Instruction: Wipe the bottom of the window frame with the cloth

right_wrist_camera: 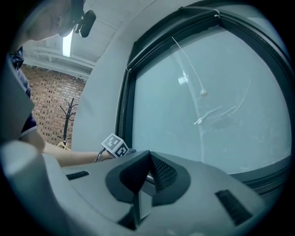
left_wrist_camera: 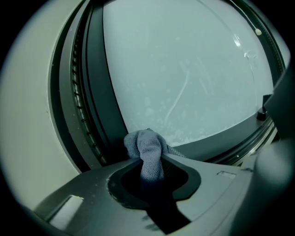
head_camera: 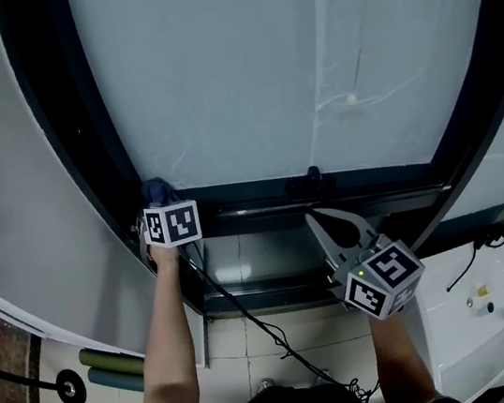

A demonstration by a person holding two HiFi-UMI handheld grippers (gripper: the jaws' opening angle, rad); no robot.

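Observation:
A blue-grey cloth [head_camera: 158, 192] is bunched at the left end of the dark bottom window frame [head_camera: 363, 186], in the corner where it meets the left upright. My left gripper [head_camera: 166, 209] is shut on it. In the left gripper view the cloth [left_wrist_camera: 148, 150] sticks up between the jaws of the left gripper [left_wrist_camera: 152, 161] and touches the frame [left_wrist_camera: 221, 133] below the frosted glass. My right gripper [head_camera: 317, 221] hovers below the middle of the frame. In its own view the right gripper [right_wrist_camera: 147, 156] is shut with nothing in it.
A small black knob [head_camera: 314, 174] stands on the bottom rail. A pull cord with a bead [head_camera: 351, 99] hangs against the glass. A black cable [head_camera: 252, 319] trails down from the left gripper. A white cabinet [head_camera: 495, 299] stands lower right, green rolls [head_camera: 112, 365] lower left.

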